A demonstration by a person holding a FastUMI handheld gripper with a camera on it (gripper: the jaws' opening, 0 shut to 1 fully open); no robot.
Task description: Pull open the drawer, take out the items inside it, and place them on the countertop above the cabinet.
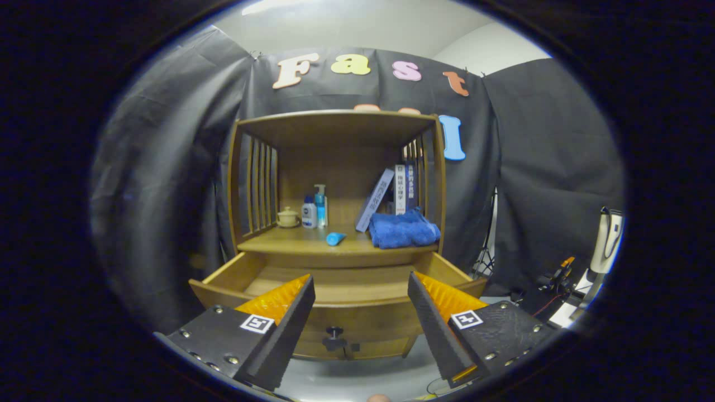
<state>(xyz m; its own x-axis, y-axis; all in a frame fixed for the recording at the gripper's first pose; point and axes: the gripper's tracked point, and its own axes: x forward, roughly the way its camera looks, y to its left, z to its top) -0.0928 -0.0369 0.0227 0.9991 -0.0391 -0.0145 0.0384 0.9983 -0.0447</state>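
The wooden cabinet (335, 128) stands straight ahead with its drawer (341, 290) pulled out toward me. What I see of the drawer's floor is bare wood. A dark knob (334, 334) sits on the drawer front, between and just ahead of my fingers. My gripper (362, 290) is open and holds nothing, its fingertips in front of the drawer's front rim. On the countertop (279, 243) above the drawer lie a small blue object (335, 238) near the front edge and a folded blue towel (403, 230) to its right.
At the back of the countertop stand a small lidded cup (288, 217), two bottles (314, 209) and leaning books (394, 192). A shelf board roofs the countertop, with slatted sides. Beyond the right finger, off to the cabinet's right, are stands and cabled equipment (564, 279).
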